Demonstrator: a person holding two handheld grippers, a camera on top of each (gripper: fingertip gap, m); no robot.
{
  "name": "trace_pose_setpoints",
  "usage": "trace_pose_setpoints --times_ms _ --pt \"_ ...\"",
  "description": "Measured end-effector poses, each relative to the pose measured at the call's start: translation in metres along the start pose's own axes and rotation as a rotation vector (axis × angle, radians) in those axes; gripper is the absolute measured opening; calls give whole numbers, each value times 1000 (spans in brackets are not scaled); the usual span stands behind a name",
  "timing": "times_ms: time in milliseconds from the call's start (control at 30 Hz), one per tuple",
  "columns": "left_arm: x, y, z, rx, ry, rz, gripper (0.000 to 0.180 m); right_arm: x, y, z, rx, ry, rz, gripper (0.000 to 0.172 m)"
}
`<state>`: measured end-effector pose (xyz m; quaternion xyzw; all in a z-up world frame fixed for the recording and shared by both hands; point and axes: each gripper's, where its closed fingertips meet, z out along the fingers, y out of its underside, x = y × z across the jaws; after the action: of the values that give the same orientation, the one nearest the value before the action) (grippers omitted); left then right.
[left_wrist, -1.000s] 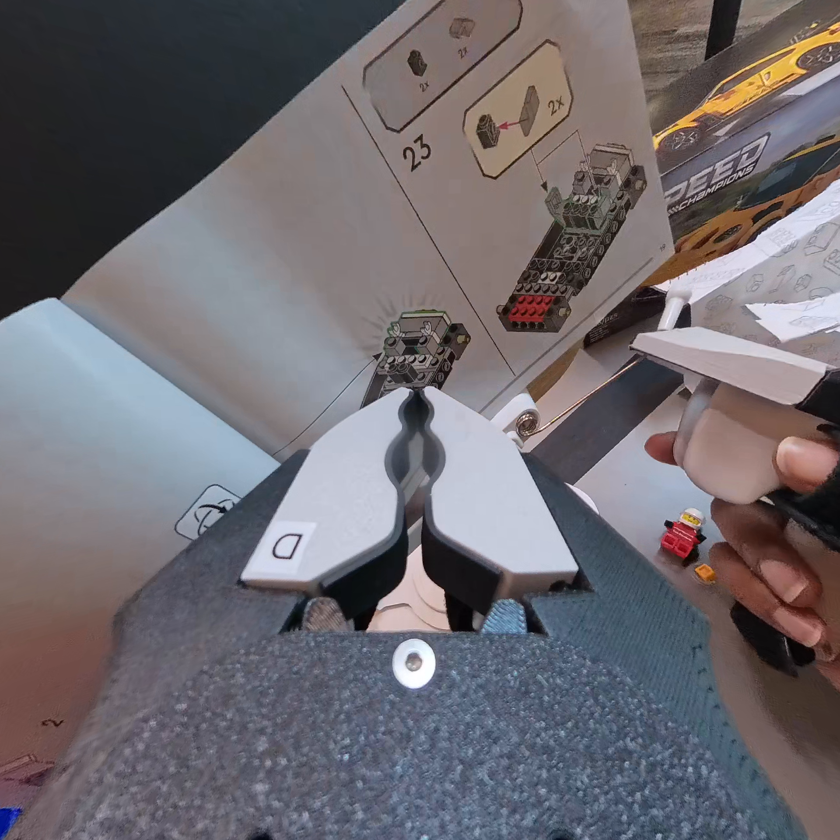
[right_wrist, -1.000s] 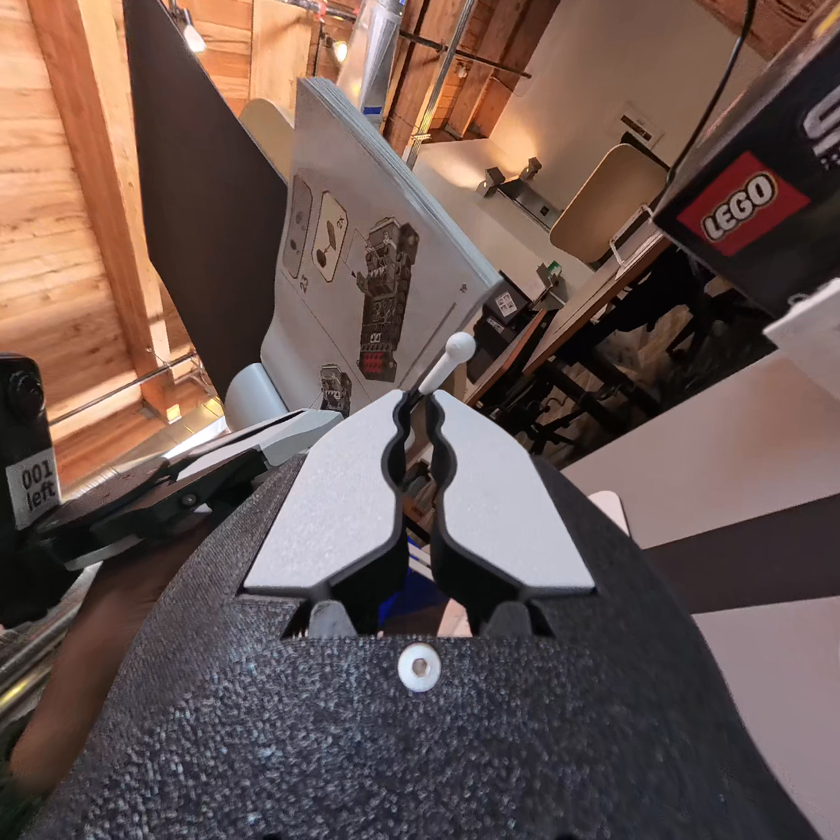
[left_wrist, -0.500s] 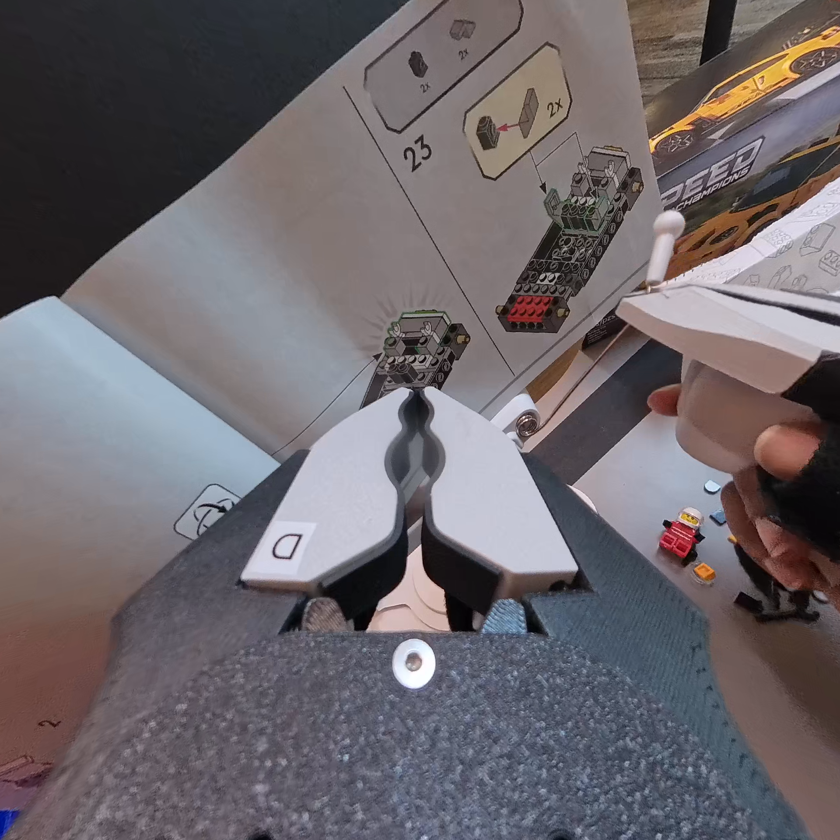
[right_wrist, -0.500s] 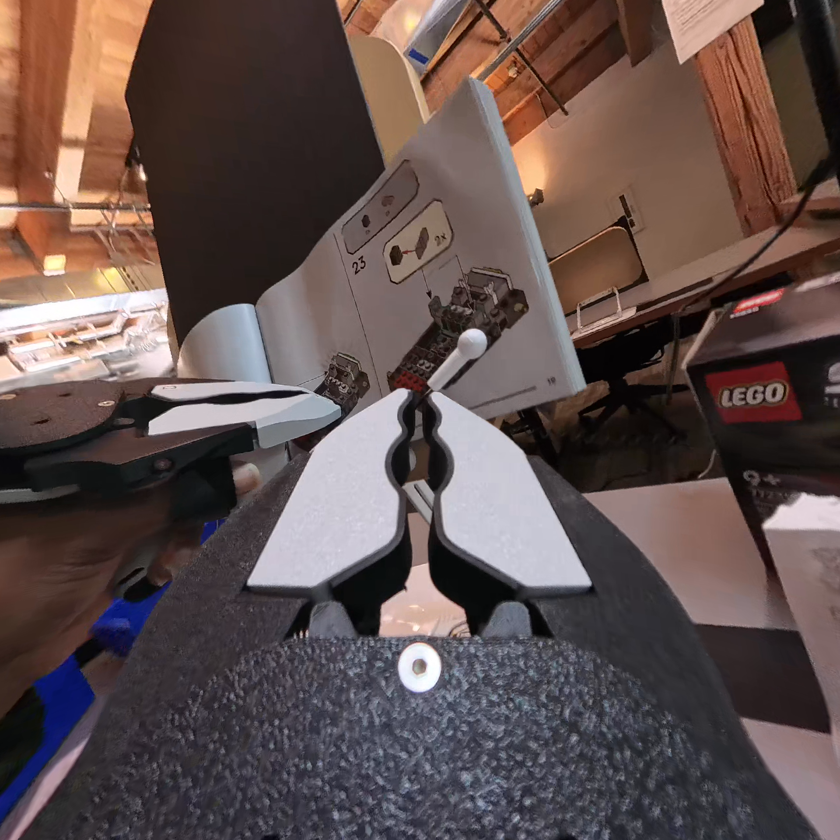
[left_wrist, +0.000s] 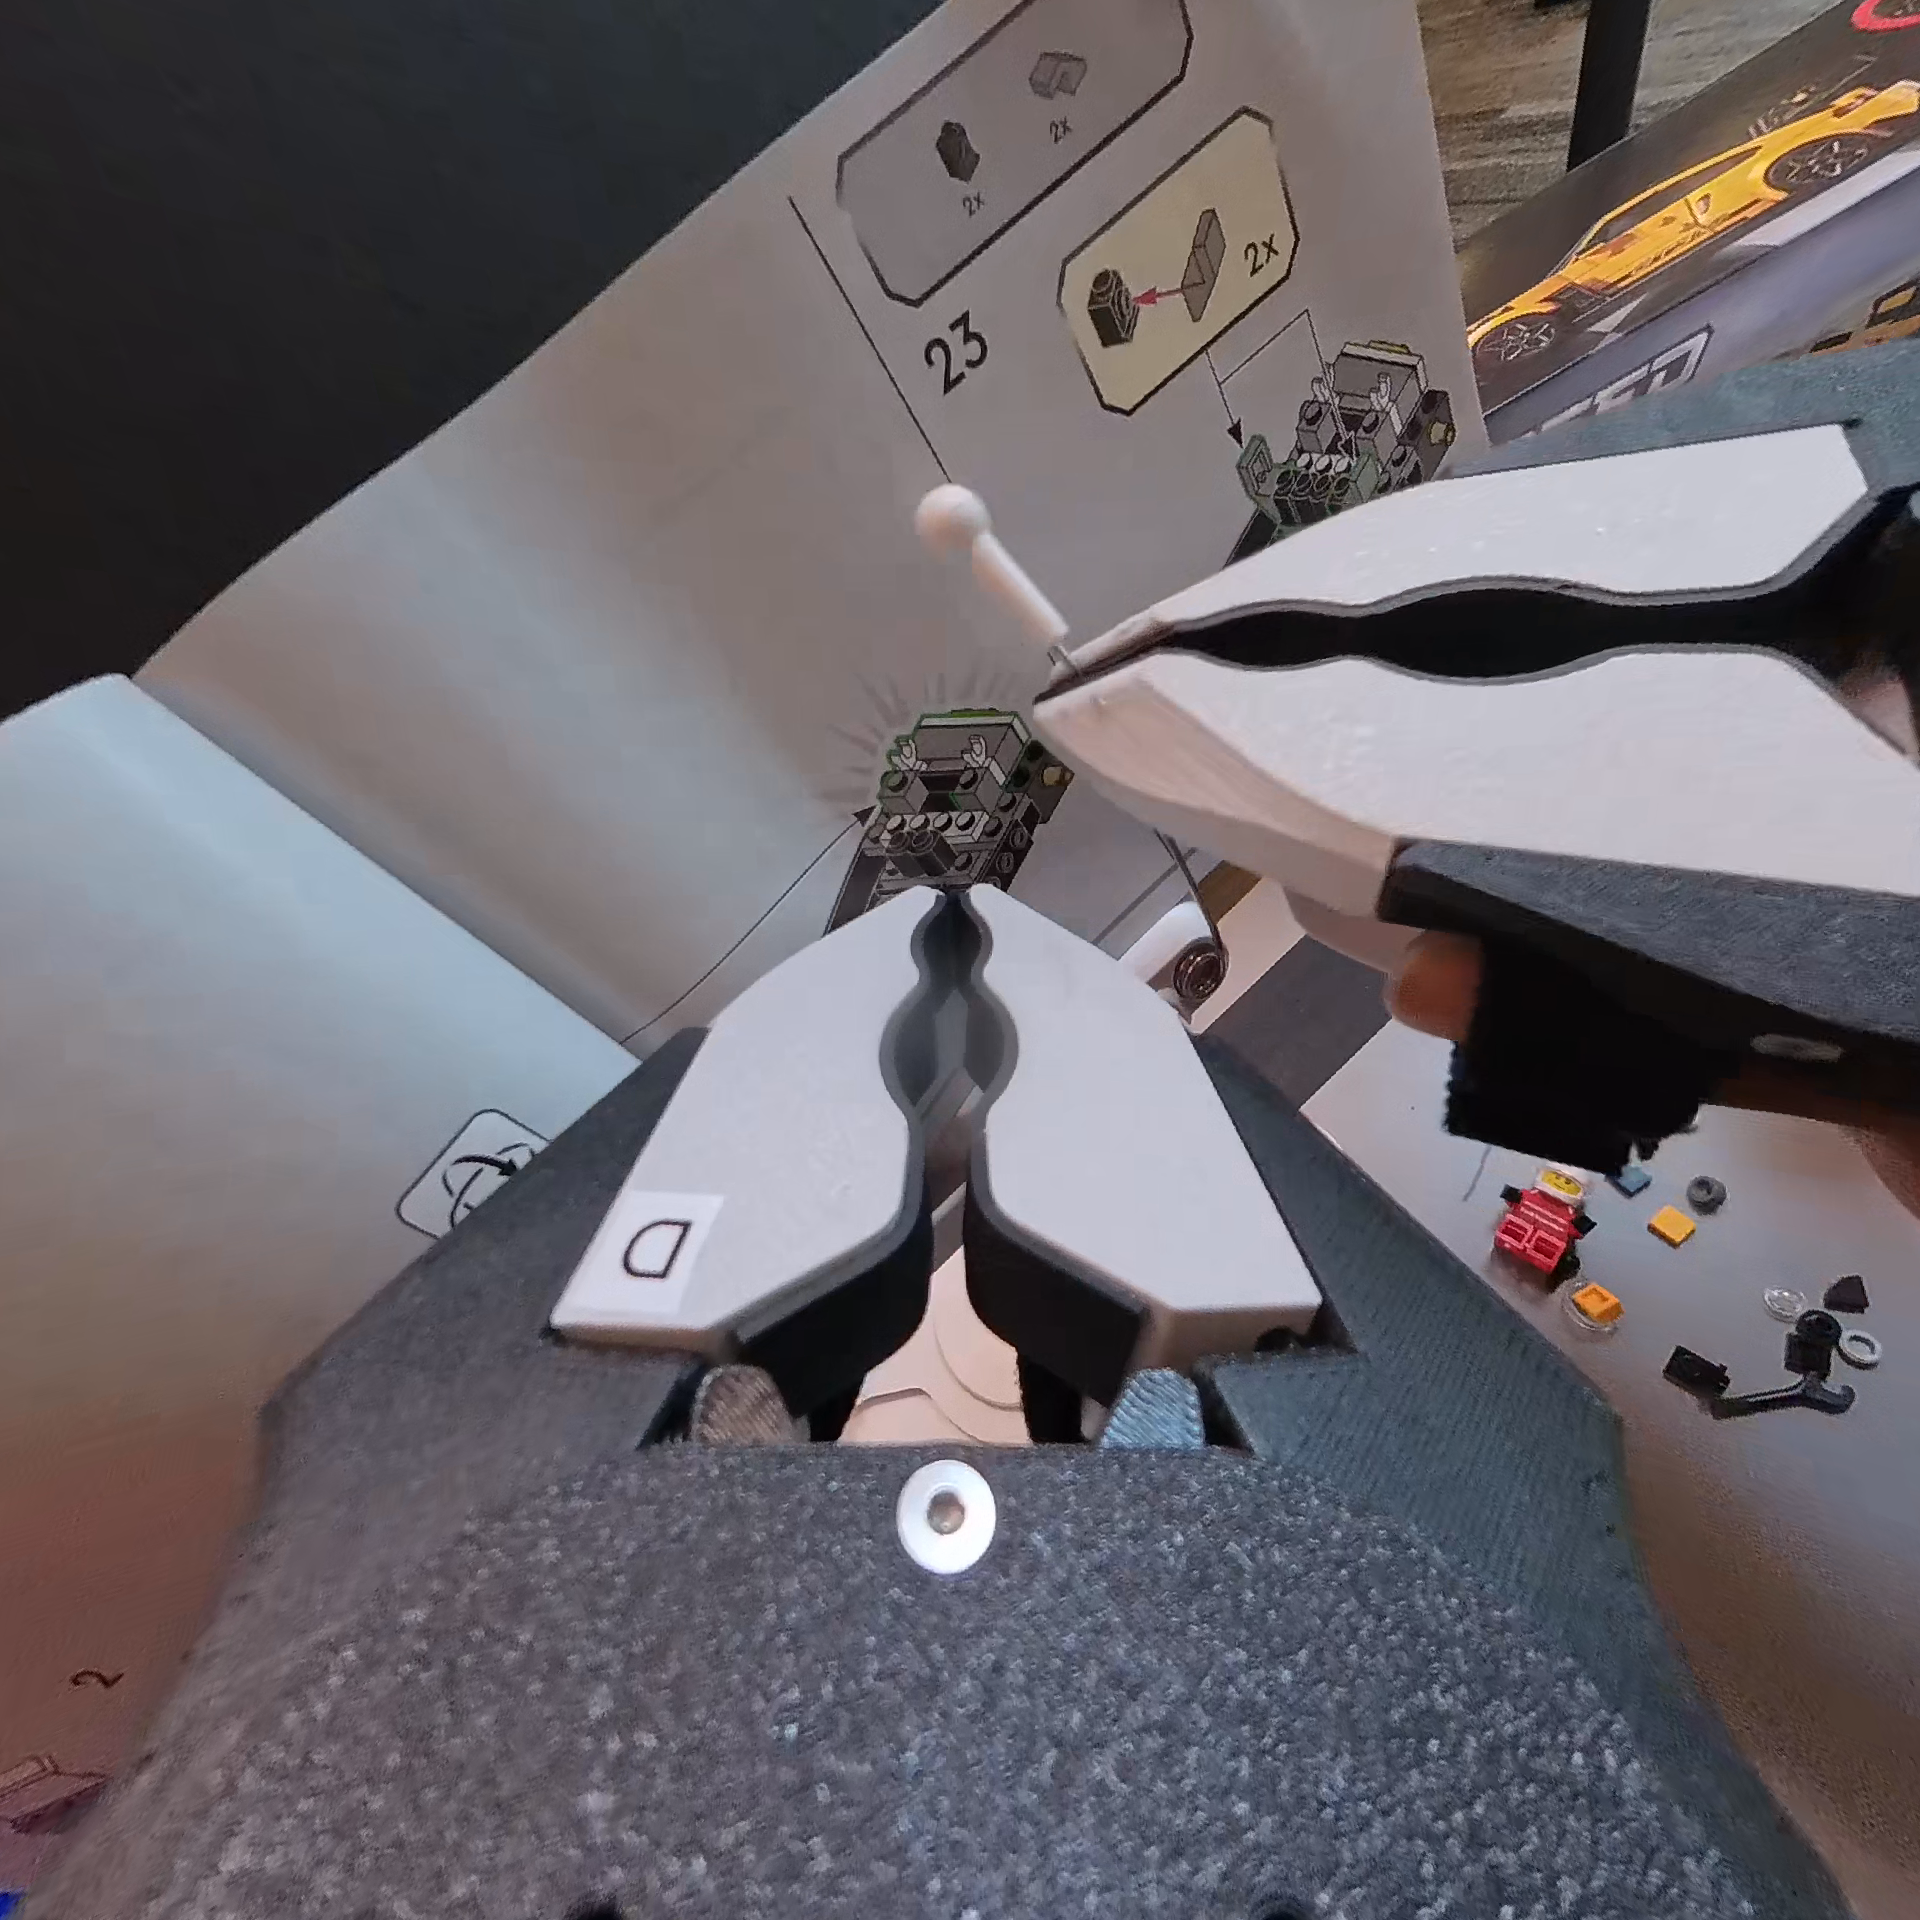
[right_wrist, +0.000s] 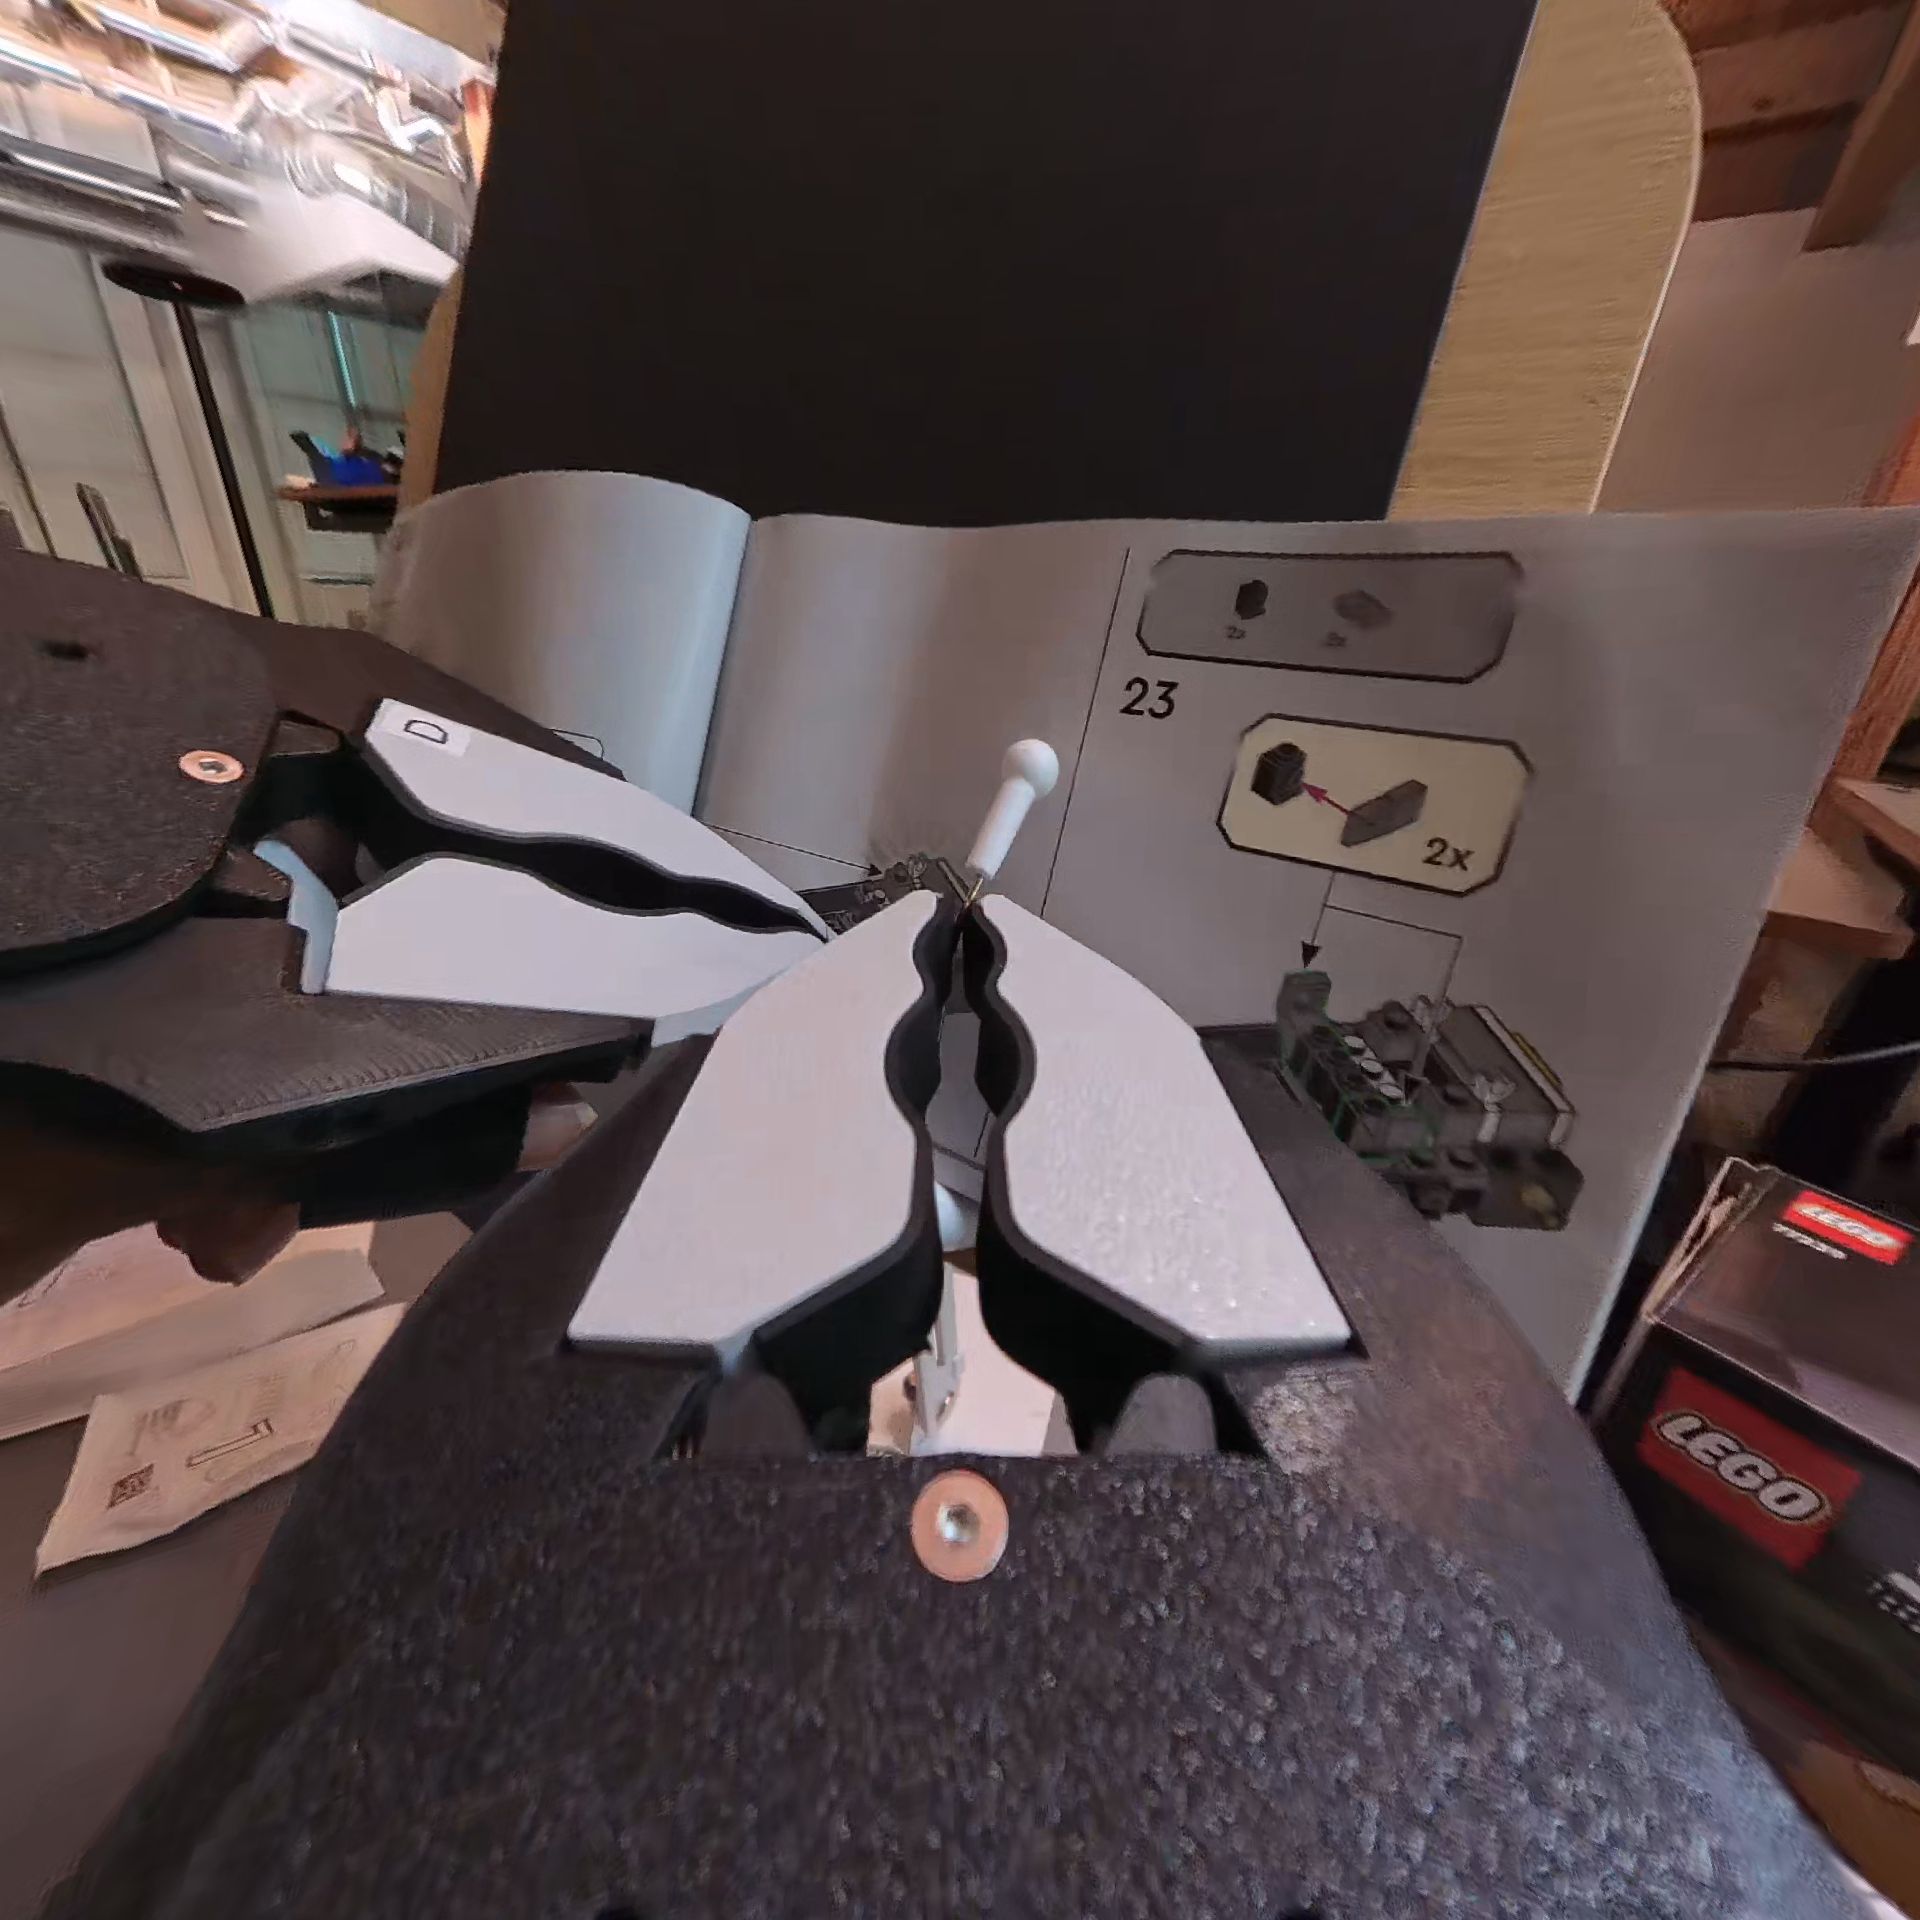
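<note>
An open instruction booklet (left_wrist: 623, 520) stands upright on a holder; it also shows in the right wrist view (right_wrist: 914, 675). My right gripper (right_wrist: 961, 904) is shut on the thin wire arm of the holder, whose white ball tip (right_wrist: 1029, 769) sticks up past the fingertips. In the left wrist view the same gripper (left_wrist: 1049, 686) comes in from the right with the white tip (left_wrist: 951, 512) over the page. My left gripper (left_wrist: 951, 904) is shut, its tips close to the lower part of the page. I cannot tell whether it pinches paper. It sits just left of the right gripper (right_wrist: 821, 928).
A red minifigure (left_wrist: 1538, 1231) and several small loose parts (left_wrist: 1813, 1340) lie on the table at the right. A toy car box (left_wrist: 1662, 260) stands behind them, and its black side (right_wrist: 1766, 1403) shows at the right. Paper bags (right_wrist: 197, 1444) lie at the left. A wire spring (left_wrist: 1200, 966) sits at the holder's base. The tips of both grippers are at nearly the same place.
My right gripper has swung left and closer to the left gripper, carrying the white-tipped wire arm across the page. The left gripper has stayed shut and still.
</note>
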<state>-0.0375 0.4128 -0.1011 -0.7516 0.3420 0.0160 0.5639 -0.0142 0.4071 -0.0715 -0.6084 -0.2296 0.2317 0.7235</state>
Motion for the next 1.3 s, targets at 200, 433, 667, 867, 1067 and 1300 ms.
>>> trace_pose_setpoints --times_ms 200,433,667,867,1067,1300 --pt "1 -2 -6 25 22 -2 0 3 4 3 -53 5 48 4" --pt "-4 -16 -49 204 82 -193 3 -7 -12 -33 -39 35 -74 20" --pt "-12 8 -91 270 71 -295 0 -11 -24 -77 -122 59 -89 11" --pt "-8 22 -127 292 75 -301 0 -27 -39 -115 -159 53 -82 0" --pt "-1 29 -165 330 57 -334 0 -28 -33 -140 -145 133 -66 0" --pt "1 54 -202 321 7 -350 0 -30 -4 -158 -168 147 -58 0"
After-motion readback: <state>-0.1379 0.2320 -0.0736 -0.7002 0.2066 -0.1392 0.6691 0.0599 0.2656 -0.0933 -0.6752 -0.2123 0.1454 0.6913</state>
